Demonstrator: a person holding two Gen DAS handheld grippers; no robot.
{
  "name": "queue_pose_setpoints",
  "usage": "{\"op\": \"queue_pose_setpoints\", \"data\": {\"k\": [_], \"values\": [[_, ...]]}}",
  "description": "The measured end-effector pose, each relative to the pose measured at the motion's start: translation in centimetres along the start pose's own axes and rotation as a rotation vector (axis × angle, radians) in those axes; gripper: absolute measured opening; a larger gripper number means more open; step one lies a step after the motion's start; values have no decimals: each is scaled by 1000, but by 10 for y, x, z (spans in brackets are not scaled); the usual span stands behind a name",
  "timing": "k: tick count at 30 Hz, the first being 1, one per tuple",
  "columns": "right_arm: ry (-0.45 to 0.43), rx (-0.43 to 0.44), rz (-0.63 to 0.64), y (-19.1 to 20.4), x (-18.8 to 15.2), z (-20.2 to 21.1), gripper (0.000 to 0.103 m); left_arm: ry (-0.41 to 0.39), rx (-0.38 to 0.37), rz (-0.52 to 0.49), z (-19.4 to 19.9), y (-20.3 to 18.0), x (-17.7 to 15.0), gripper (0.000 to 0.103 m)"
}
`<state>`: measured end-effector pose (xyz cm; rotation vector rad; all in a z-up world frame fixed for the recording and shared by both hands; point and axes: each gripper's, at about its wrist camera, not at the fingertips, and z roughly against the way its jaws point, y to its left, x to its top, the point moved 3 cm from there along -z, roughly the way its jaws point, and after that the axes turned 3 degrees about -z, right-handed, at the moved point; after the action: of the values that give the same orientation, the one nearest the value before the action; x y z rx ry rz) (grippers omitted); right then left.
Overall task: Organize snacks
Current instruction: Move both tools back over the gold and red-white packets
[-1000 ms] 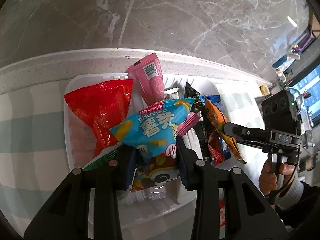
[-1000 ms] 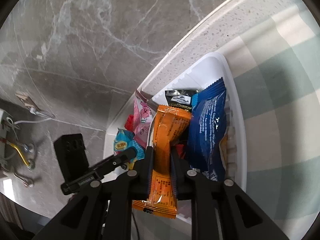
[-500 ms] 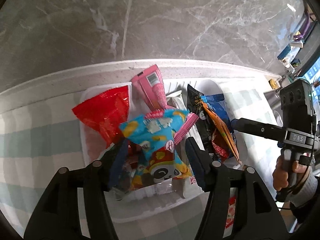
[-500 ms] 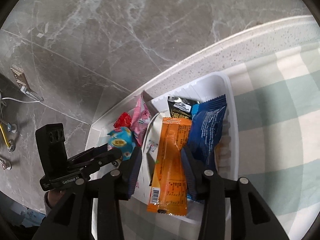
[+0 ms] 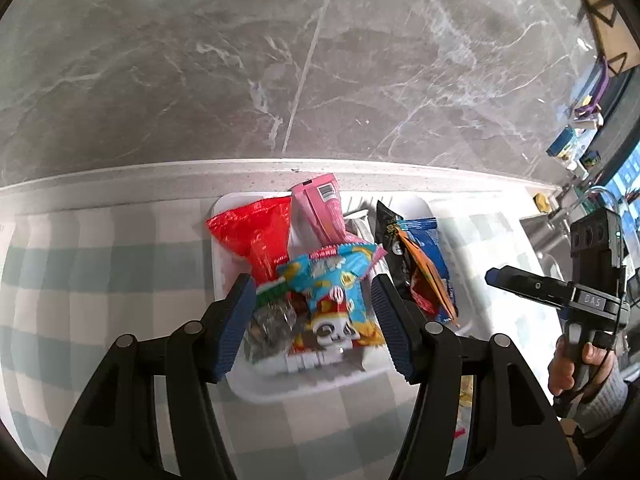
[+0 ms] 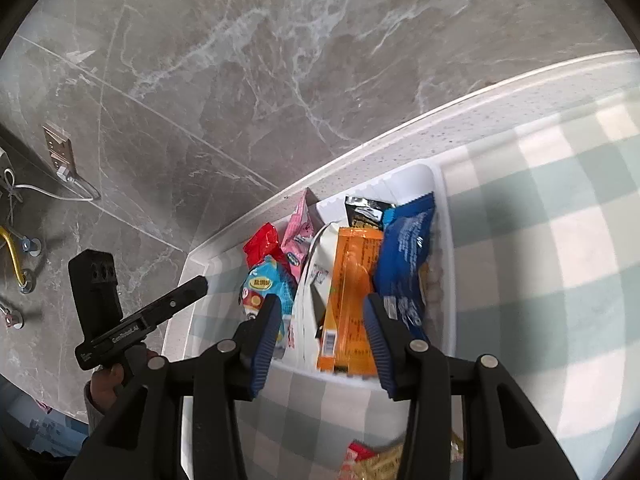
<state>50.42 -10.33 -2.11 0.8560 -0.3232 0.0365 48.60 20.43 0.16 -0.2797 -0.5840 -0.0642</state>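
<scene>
White plastic frames what my left wrist camera sees: the bin [image 5: 460, 240] stands on the checked cloth of the worktop [image 5: 100, 280], packed with snacks. My left gripper [image 5: 312, 320] has just been opening; its fingers [image 5: 236, 320] stand apart above the light-blue packet [image 5: 332, 284], which lies free in the bin beside the red bag [image 5: 252, 236] and the pink pouch [image 5: 320, 208], touching neither pad.

From the right wrist, my right gripper [image 6: 320, 336] has likewise just been opening and holds nothing; the orange packet [image 6: 352, 280] stands in the bin between a white packet [image 6: 316, 264] and the blue one [image 6: 404, 252].

I judge both placements finished, with 2 empty grippers. Next I would fetch the loose snacks [image 6: 372, 464] at the bottom edge of this view, outside the bin, which calls for an accurate grasp.
</scene>
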Motion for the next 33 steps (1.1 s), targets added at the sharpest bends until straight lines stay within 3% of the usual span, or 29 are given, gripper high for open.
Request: {"op": "queue_pose_setpoints", "data": {"k": [11, 21, 33], "values": [[-20, -52, -43, -13, -47, 39, 52, 41, -37, -6, 30, -25, -59, 59], [16, -128, -106, -38, -102, 46, 52, 170, -77, -72, 5, -74, -127, 59], [42, -179, -100, -42, -121, 34, 52, 246, -117, -189, -24, -133, -161, 59]]}}
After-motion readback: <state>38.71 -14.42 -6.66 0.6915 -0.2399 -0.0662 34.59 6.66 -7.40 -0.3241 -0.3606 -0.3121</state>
